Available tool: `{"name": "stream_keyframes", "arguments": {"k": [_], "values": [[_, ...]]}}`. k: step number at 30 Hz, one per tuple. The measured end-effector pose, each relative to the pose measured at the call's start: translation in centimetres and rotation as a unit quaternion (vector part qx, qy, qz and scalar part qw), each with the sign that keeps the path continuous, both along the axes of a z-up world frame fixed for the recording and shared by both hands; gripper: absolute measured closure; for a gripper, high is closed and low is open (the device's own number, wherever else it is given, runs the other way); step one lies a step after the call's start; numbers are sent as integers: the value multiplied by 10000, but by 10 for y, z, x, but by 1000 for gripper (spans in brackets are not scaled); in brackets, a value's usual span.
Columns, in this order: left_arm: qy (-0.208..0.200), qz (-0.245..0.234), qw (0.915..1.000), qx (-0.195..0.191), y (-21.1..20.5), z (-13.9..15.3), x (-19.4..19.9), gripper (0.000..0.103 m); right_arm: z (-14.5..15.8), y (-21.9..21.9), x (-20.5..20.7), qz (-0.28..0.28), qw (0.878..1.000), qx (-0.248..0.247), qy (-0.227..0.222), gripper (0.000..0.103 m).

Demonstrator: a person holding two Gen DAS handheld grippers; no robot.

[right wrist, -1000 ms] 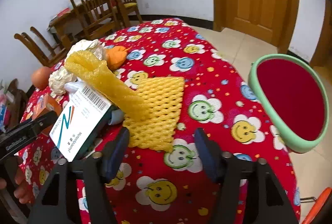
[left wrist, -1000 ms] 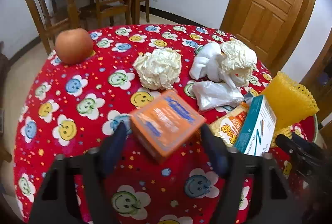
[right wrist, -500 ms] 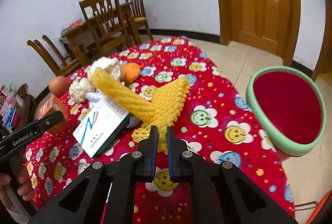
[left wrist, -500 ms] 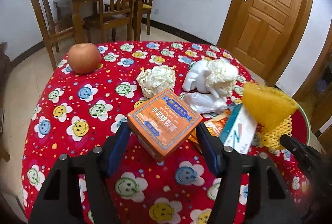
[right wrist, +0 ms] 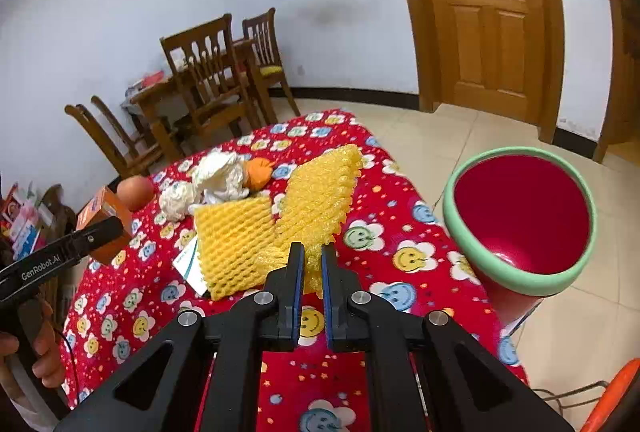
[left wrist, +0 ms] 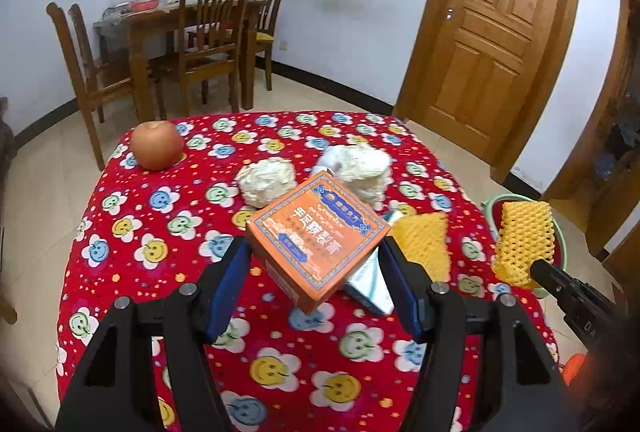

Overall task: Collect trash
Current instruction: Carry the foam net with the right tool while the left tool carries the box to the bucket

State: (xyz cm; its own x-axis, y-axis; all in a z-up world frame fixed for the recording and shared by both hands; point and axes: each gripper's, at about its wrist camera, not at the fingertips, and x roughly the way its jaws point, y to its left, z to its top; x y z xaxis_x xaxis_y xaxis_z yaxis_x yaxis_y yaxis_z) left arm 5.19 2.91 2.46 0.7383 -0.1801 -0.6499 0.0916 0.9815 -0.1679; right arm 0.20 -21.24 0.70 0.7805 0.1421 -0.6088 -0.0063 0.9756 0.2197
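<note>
Orange box [left wrist: 318, 252] sits clamped in my left gripper [left wrist: 316, 276], lifted above the table; my right gripper [right wrist: 310, 272] pinches yellow foam netting [right wrist: 316, 203]. The red bin [right wrist: 520, 216] looks empty, crumpled tissues [left wrist: 268, 181] remain.

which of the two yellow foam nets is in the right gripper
The right gripper pinches the yellow foam net that rises toward the red bin; the other yellow foam net lies flat over the white box.

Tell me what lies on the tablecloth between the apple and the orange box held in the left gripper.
Between the apple and the orange box in the left hand-held gripper lies only bare smiley tablecloth; a crumpled white paper ball sits just beyond, in the left wrist view.
</note>
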Motion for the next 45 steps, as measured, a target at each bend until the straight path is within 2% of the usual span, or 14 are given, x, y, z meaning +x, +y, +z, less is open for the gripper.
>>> {"name": "stream_keyframes", "arguments": {"k": [12,23,33,45], "values": [[3,-701,9975,-16,-67,17,-4,37,8,-46,-26,-437,9986,196,-207,95],[-15,-1437,9895,129,-154,22,13,37,9,-100,-33,-1068,9934,292,-289,95],[124,-2117,9769,246,-229,-1,37,37,-10,-148,-30,-1605,9862,392,-95,95],[455,-2558,9647,426,-296,-40,69,37,-43,-201,-11,-2035,9774,503,257,94]]}}
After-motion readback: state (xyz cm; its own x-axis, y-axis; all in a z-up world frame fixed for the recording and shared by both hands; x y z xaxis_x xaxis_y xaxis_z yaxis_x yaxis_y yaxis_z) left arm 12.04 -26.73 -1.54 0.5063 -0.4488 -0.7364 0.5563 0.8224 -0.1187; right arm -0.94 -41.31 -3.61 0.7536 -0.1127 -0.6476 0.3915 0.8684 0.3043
